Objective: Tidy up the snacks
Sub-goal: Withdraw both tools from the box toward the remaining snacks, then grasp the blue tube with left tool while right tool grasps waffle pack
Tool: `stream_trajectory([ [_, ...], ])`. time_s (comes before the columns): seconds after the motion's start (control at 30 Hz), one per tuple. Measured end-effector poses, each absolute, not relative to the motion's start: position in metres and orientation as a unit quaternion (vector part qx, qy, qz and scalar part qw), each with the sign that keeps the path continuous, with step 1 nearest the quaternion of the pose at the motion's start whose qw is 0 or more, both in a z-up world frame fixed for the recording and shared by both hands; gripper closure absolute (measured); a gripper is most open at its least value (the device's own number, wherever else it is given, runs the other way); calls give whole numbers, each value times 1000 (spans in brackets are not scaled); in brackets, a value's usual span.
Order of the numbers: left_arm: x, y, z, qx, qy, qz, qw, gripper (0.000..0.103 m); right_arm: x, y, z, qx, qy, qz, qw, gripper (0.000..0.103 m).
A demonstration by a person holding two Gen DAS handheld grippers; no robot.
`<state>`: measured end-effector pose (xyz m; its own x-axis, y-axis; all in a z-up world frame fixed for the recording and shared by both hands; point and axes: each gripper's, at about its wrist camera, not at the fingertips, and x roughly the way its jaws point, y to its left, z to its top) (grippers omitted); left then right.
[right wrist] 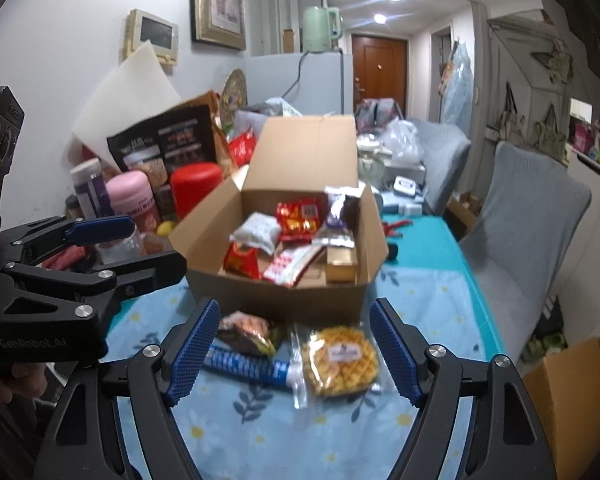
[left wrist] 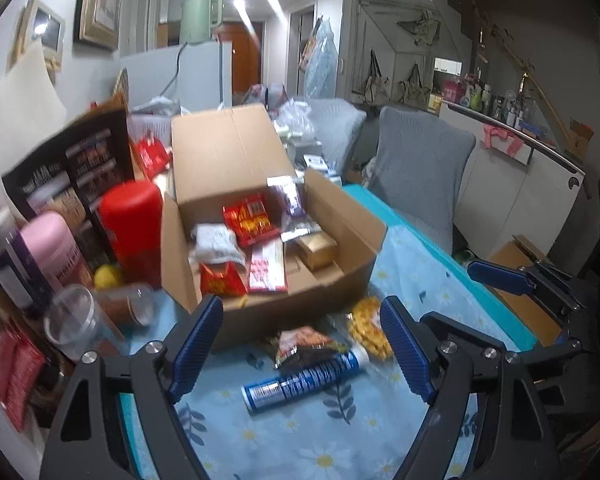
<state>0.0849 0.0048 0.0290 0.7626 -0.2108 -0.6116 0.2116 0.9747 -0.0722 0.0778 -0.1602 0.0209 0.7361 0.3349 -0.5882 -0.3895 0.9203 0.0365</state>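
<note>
Dark crinkled snack packet (right wrist: 247,332): left end hidden behind a blue pad.
Blue printed tube (left wrist: 304,380): lettering blurred.
Open cardboard box (left wrist: 260,312): packet labels unreadable.

A matt brown corrugated-cardboard box (right wrist: 284,300) sits on a light blue floral cloth tablecloth (right wrist: 236,432). At lower centre, a clear glossy plastic waffle wrapper (right wrist: 340,358) and a glossy blue foil tube (left wrist: 300,380) catch light.

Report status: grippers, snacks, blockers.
Left gripper and right gripper open, empty. Waffle pack, blue tube, dark packet lie loose before the cardboard box. Nothing blocking.
</note>
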Motion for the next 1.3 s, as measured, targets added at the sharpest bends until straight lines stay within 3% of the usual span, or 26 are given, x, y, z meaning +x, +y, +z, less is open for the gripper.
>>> stream_trajectory([
  [0.6, 110, 20, -60, -37, 404, -116, 906, 22, 80, -165, -63, -36, 376, 200, 904, 25],
  [0.9, 139, 19, -87, -17, 426, -130, 895, 22, 99, -184, -74, -24, 388, 180, 903, 25],
  [1.1, 144, 13, -102, -23, 457, -159, 875, 22, 119, -192, -78, -28, 395, 182, 900, 2],
  [1.3, 141, 7, -112, -36, 475, -184, 860, 22, 146, -189, -85, -48, 416, 211, 883, 0],
])
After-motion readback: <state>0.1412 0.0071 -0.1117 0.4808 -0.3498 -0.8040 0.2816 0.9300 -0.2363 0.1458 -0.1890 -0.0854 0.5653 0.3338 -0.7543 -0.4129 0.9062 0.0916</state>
